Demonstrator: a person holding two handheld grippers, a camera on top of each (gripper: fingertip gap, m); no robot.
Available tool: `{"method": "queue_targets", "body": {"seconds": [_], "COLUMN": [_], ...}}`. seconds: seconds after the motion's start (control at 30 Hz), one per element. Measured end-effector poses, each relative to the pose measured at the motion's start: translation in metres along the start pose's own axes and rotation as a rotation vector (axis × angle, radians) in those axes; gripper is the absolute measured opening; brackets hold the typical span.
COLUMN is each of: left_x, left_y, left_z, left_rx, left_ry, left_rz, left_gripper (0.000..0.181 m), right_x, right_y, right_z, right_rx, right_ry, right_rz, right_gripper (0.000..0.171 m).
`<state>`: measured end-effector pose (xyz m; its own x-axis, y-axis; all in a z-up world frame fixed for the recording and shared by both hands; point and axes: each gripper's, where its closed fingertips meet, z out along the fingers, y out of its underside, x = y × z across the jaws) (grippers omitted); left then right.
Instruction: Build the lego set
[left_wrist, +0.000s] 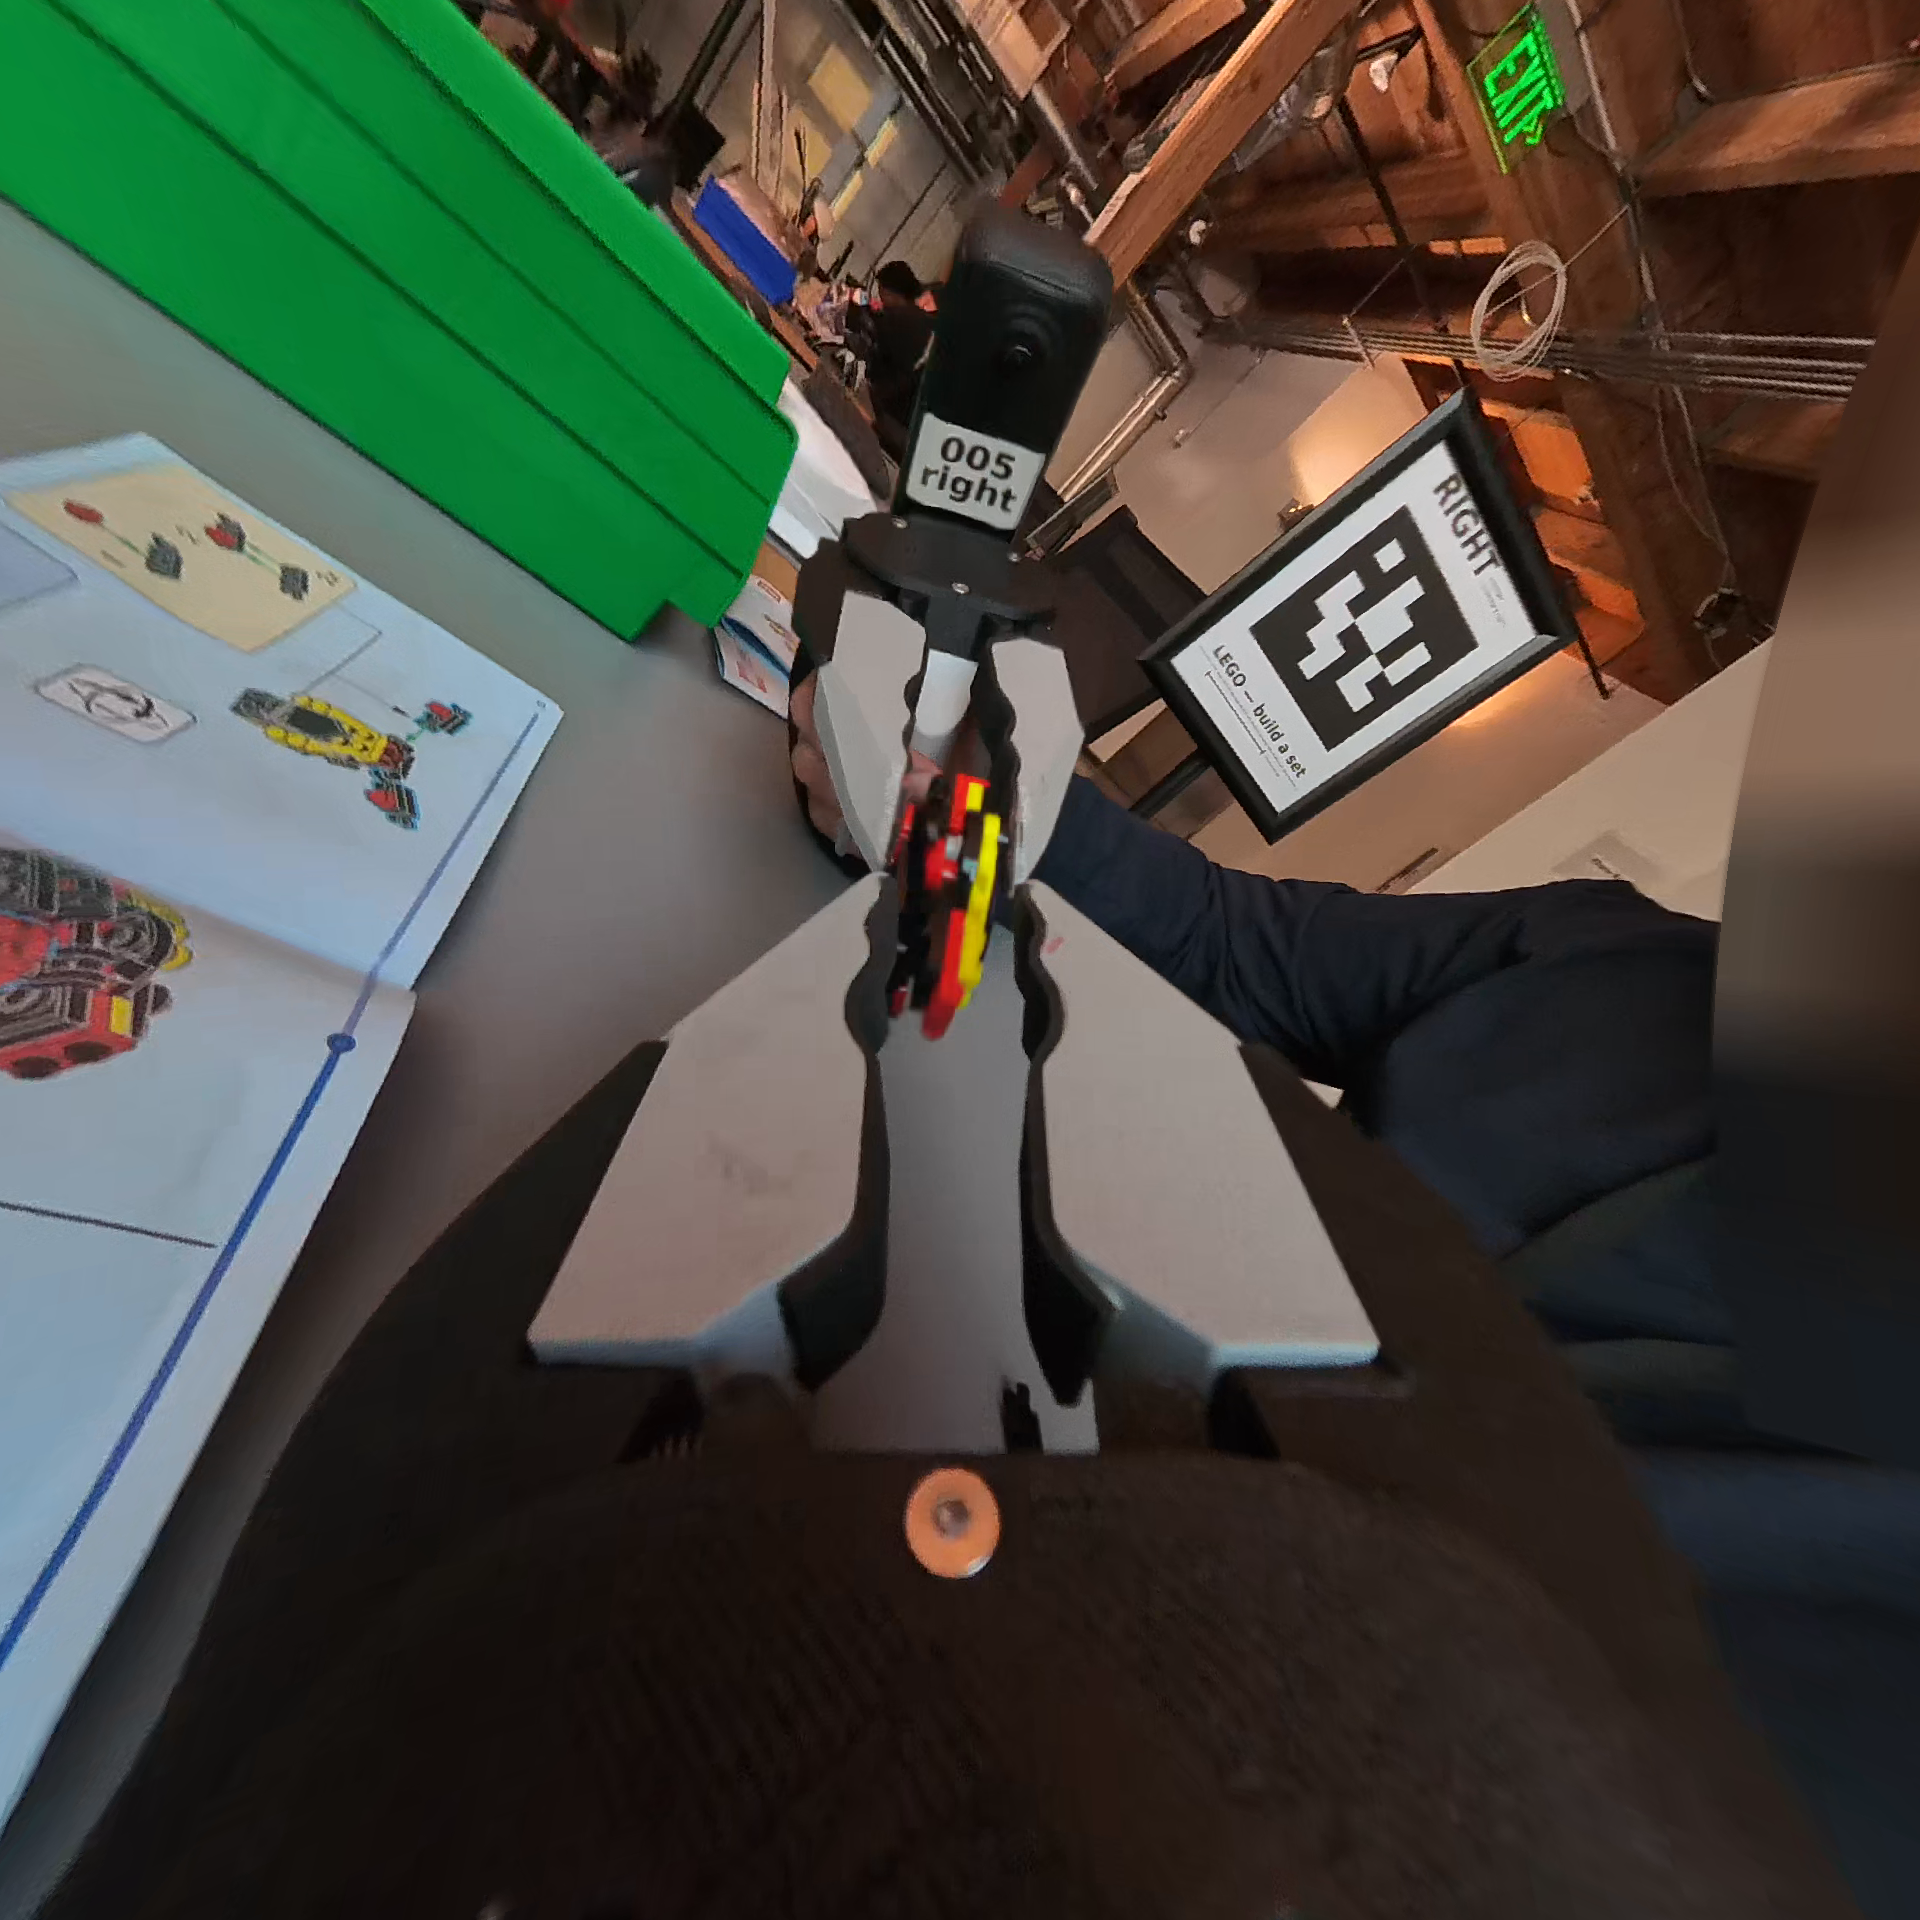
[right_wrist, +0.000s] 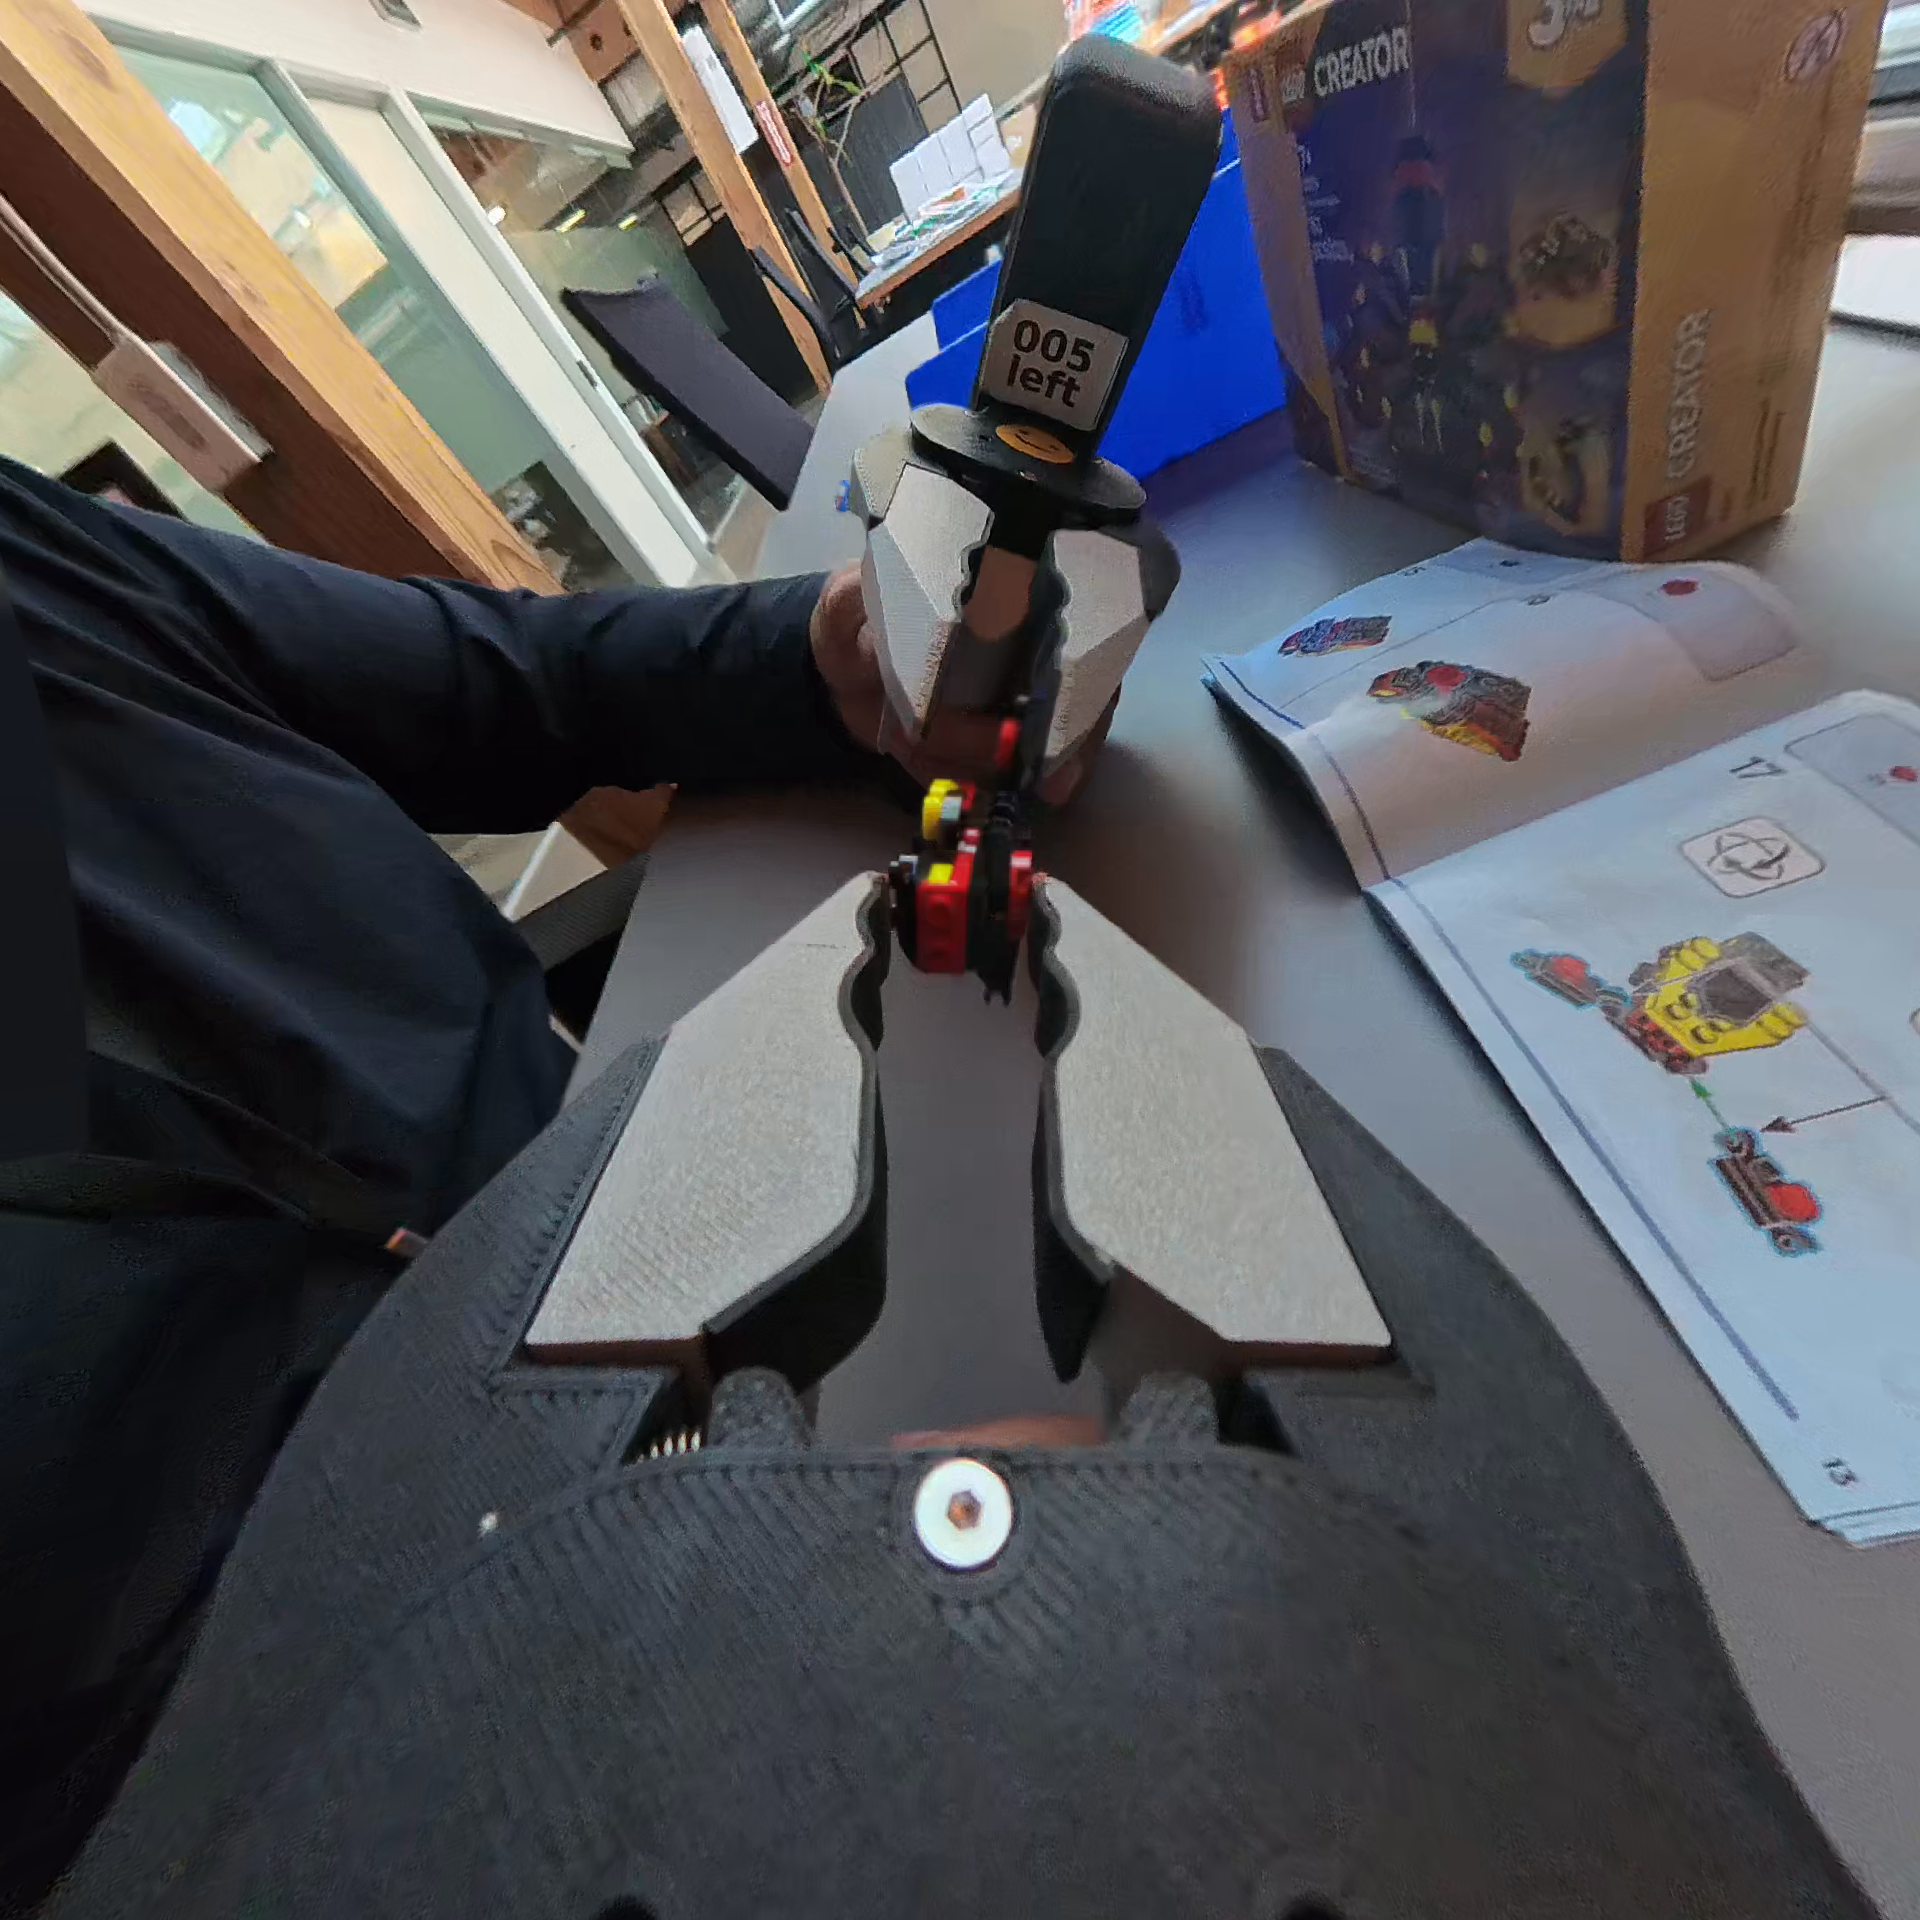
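A small red, yellow and black lego assembly (left_wrist: 951, 914) is held in the air above the grey table (left_wrist: 623, 852), between both grippers, which face each other tip to tip. My left gripper (left_wrist: 951, 894) is shut on its near end in the left wrist view. My right gripper (left_wrist: 951, 844) grips the far end there. In the right wrist view my right gripper (right_wrist: 956, 888) is shut on the red and black part of the assembly (right_wrist: 951, 894). The left gripper (right_wrist: 987, 748) pinches its far, narrow end. A hand holds each gripper.
An open instruction booklet (left_wrist: 208, 1091) lies on the table, also in the right wrist view (right_wrist: 1558, 1195). Stacked green bins (left_wrist: 416, 312) stand behind it. A lego box (right_wrist: 1507, 260) and a blue bin (right_wrist: 1195, 364) stand at the back. A framed marker sign (left_wrist: 1361, 623) stands nearby. Only a small space, under 4 cm, lies between the two pairs of fingers.
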<state>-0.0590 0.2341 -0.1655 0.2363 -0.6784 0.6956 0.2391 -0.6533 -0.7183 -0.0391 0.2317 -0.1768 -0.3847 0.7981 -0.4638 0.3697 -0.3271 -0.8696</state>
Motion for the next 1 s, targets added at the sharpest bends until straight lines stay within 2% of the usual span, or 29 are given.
{"method": "queue_targets", "body": {"seconds": [0.2, 0.37, 0.5, 0.7, 0.9, 1.0], "left_x": [-0.002, -0.009, -0.015, -0.017, -0.024, -0.032], "left_y": [0.001, 0.004, 0.007, 0.003, 0.002, -0.007], "left_z": [-0.008, -0.015, -0.017, -0.018, -0.020, -0.028], "left_rx": [-0.047, -0.100, -0.140, -0.128, -0.152, -0.124], "left_ry": [-0.041, -0.099, -0.161, -0.222, -0.310, -0.395], "left_rz": [0.091, 0.159, 0.212, 0.298, 0.403, 0.470], "left_gripper": [0.027, 0.026, 0.026, 0.022, 0.026, 0.017], "right_x": [0.008, 0.015, 0.018, 0.015, 0.015, 0.012], "right_y": [0.002, 0.008, 0.017, 0.024, 0.035, 0.042], "right_z": [0.000, -0.003, -0.001, 0.002, 0.004, 0.008], "right_rx": [-0.085, -0.246, -0.362, -0.396, -0.442, -0.461], "right_ry": [0.250, 0.528, 0.633, 0.625, 0.586, 0.543], "right_rz": [-0.387, -0.855, -1.130, -1.219, -1.237, -1.261], "right_gripper": [0.022, 0.022, 0.022, 0.023, 0.022, 0.022]}}
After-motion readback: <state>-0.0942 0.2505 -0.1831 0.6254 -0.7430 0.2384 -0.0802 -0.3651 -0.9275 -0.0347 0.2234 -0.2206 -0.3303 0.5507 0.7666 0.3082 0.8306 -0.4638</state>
